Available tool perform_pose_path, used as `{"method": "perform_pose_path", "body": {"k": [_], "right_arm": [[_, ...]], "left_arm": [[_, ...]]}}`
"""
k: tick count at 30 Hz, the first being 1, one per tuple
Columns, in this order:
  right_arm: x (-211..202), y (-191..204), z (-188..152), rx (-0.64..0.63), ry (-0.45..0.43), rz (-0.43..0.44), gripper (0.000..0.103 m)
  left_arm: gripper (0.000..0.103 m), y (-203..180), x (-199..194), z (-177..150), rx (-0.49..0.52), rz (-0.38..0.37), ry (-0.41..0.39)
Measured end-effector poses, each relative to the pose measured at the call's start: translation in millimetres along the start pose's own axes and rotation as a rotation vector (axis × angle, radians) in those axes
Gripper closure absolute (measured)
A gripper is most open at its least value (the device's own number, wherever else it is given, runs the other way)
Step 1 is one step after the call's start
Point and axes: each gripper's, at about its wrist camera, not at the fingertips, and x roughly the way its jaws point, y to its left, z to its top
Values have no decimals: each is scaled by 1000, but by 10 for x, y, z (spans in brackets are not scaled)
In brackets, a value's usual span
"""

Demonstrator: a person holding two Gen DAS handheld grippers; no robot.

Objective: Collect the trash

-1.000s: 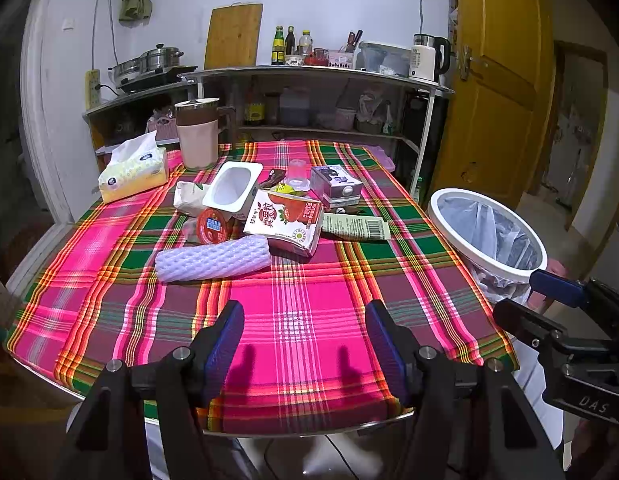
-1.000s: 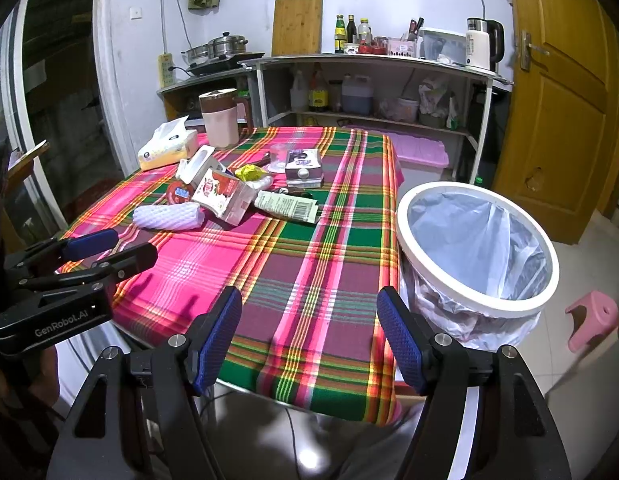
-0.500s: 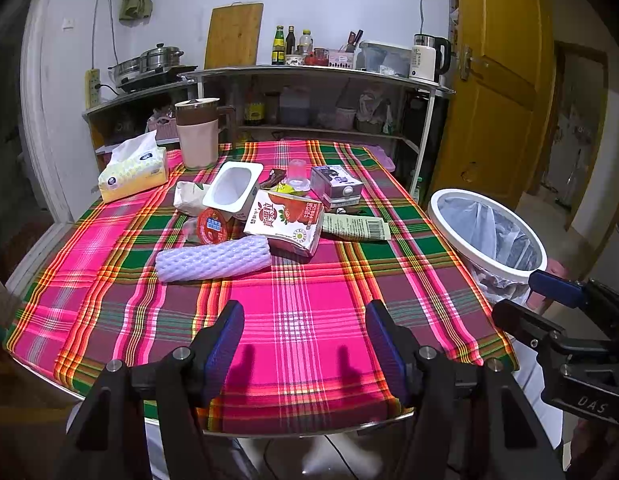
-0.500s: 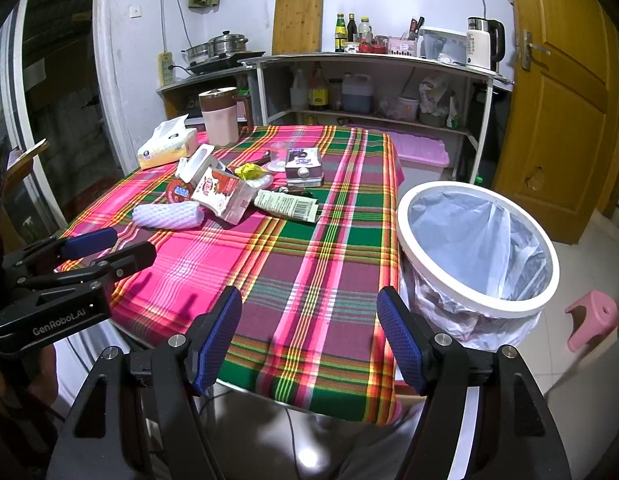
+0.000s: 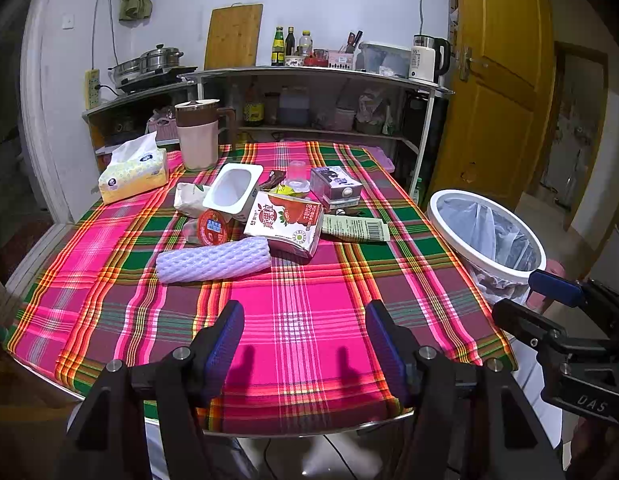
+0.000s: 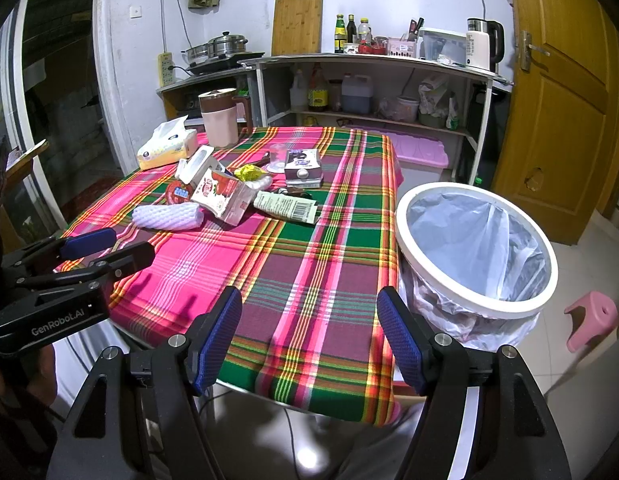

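1. Both claws hang over the near edge of the surface, a table under a pink, green and maroon plaid cloth (image 5: 305, 320). The left claw (image 5: 305, 344) stands wide with nothing between its blue pads; the right claw (image 6: 309, 340) is just as wide and just as empty.

2. The trash sits bunched at about 12 o'clock from the left claw, well apart from it: a lilac foam-net sleeve (image 5: 213, 260) nearest, a red-and-white strawberry drink carton (image 5: 285, 220) touching its right end, a white square plastic tub (image 5: 233, 192) and a small round red-lidded cup (image 5: 211, 229) behind, a flattened pale green wrapper with a barcode (image 5: 355, 228) at 1 o'clock.

3. The white-rimmed bin lined with a clear bag (image 6: 475, 256) stands off the surface's right side, at 1 o'clock from the right claw.

4. Risks, as I judge them: the pieces overlap, so pulling one may drag or tip its neighbours; the soft sleeve could squash and slip; the flat wrapper gives the pads little to bite; a drop short of the rim lands on the floor.

5. The yellow tissue pack (image 5: 133, 170) and pink lidded jug (image 5: 197, 136) look like keepers, easily swept up by mistake.

6. Hard to read: small dark scraps and a yellow crumple behind the carton, and whether the carton or cup hold liquid. The bin's bottom is hidden.
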Motion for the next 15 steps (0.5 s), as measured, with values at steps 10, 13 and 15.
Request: {"method": "perform_pose_path", "body": {"k": [10, 13, 15], "right_arm": [[-3, 3, 1, 0, 0, -1, 33], [-1, 5, 4, 0, 1, 0, 33], [2, 5, 3, -1, 1, 0, 33]], "left_arm": [[40, 3, -2, 0, -1, -1, 0], [40, 5, -15, -4, -1, -1, 0], [40, 3, 1, 0, -1, 0, 1]]}}
